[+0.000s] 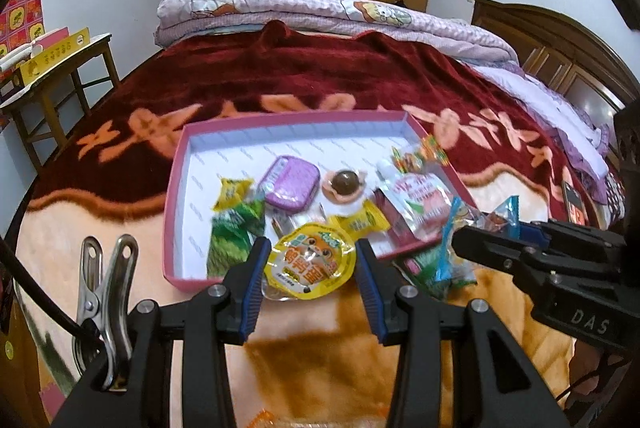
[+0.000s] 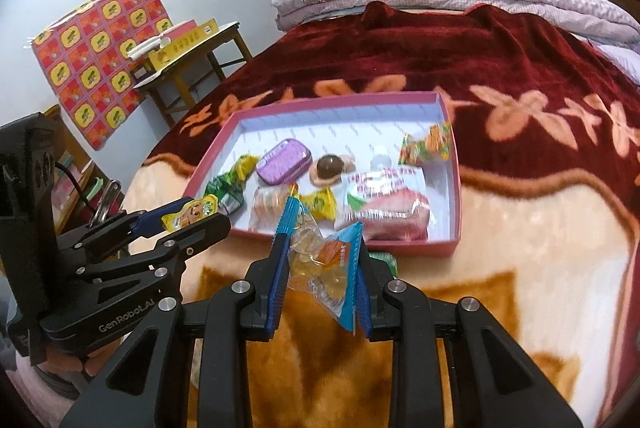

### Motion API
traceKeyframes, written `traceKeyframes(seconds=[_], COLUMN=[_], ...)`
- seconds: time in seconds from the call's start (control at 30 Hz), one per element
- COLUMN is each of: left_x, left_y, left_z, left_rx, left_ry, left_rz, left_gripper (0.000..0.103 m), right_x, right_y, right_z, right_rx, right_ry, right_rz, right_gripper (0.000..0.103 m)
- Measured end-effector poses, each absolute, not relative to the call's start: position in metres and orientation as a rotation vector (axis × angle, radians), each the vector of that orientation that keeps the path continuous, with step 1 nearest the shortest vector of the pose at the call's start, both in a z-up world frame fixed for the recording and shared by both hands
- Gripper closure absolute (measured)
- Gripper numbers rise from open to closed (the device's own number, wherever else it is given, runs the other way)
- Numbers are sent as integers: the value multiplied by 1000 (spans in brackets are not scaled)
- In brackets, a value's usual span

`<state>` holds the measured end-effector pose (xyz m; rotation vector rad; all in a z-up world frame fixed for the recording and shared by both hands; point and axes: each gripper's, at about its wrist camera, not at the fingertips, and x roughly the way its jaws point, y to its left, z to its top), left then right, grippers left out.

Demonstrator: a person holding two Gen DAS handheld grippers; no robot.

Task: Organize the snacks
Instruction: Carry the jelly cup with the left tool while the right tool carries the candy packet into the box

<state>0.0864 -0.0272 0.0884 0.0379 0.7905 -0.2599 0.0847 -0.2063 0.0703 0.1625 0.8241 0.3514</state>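
Left wrist view shows the left gripper (image 1: 310, 264) with its blue fingers (image 1: 252, 284) closed against a round yellow jelly cup (image 1: 310, 260), held over the near edge of the pink box (image 1: 178, 163) on the bed (image 1: 280, 83). The right gripper (image 2: 322, 280) pinches a clear blue-edged candy bag (image 2: 328, 268) just short of the box's near wall; inside lie a purple tin (image 2: 283, 160), a chocolate-topped cookie (image 2: 328, 169), green and yellow wrapped sweets (image 2: 228, 183) and a red-and-white pouch (image 2: 384, 207)

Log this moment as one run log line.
left hand-held gripper: shut on yellow jelly cup | right hand-held gripper: shut on blue-edged snack packet | pink box: part-filled
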Motion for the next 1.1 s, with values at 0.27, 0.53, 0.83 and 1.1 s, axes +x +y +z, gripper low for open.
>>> traceKeyframes(seconds=[0.27, 0.53, 0.83, 1.1], left_x=[111, 133, 160, 180], left_y=[-19, -13, -9, -10], left_z=[92, 89, 86, 75], left_rx=[23, 17, 14, 39], left_ry=[785, 775, 761, 756], left_rz=[-223, -199, -176, -152], left_gripper=[58, 58, 58, 58], right_x=[102, 124, 149, 170], right_y=[-196, -194, -192, -191], right_z=[76, 76, 73, 66], right_rx=[145, 162, 185, 175], right_ry=[820, 809, 791, 793], right_rz=[361, 363, 346, 332], right_gripper=[73, 73, 73, 73])
